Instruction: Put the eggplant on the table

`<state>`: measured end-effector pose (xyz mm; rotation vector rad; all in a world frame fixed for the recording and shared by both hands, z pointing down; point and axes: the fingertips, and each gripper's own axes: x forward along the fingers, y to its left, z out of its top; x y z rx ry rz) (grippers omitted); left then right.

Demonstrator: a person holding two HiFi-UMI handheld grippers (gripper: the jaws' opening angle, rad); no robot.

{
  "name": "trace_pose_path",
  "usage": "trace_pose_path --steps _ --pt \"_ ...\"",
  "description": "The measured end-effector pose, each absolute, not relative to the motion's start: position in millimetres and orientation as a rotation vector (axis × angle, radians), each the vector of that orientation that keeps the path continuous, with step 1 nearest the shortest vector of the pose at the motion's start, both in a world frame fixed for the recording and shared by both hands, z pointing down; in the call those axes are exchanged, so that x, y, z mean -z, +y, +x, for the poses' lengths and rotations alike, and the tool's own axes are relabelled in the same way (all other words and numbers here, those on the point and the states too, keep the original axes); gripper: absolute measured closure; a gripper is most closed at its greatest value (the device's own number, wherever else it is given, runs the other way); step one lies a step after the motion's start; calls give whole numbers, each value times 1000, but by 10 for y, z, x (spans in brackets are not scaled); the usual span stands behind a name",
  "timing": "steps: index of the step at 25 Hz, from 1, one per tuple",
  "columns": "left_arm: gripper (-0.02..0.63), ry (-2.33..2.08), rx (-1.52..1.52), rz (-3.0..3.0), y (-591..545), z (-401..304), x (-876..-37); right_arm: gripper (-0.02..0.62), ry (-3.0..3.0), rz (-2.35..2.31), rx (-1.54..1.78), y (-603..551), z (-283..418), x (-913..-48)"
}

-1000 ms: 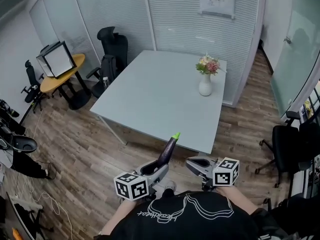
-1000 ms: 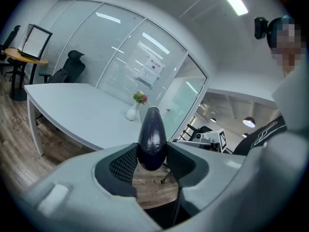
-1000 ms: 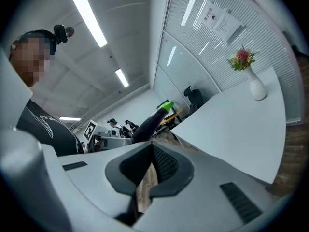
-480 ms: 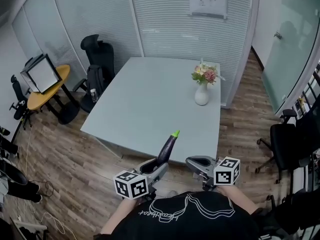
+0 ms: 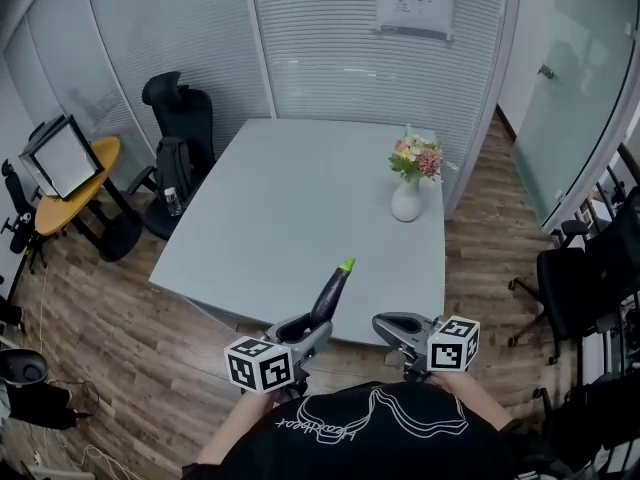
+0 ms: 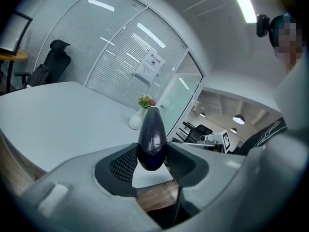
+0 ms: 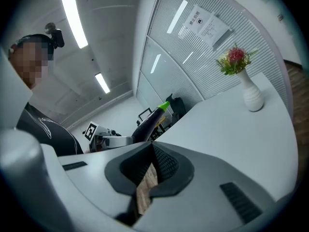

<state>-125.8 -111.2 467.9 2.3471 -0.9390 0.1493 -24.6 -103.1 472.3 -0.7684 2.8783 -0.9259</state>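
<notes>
Head view: left gripper (image 5: 308, 330) pinches the eggplant (image 5: 332, 293) by its fat end, green tip tilted up and forward, in the air at the near edge of the table (image 5: 290, 198). Risk: only the rounded base sits between the jaws, so the smooth skin could slip or pivot out and drop to the floor (image 5: 130, 338) short of the edge. Right gripper (image 5: 398, 326) is pressed together, empty, giving no support; vase (image 5: 407, 200) stands further right, well apart

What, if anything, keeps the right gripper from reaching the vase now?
Probably nothing: yes, it looks reachable. The right gripper is shut and empty, and bare table lies between it and the vase.
</notes>
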Motion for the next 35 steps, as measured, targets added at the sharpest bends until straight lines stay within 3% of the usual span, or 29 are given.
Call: trace_pose_path --steps 35 --pt "413 -1098 -392 2316 -2751 -1569 -5272 589 2739 -868 1149 -2370 -172 -5100"
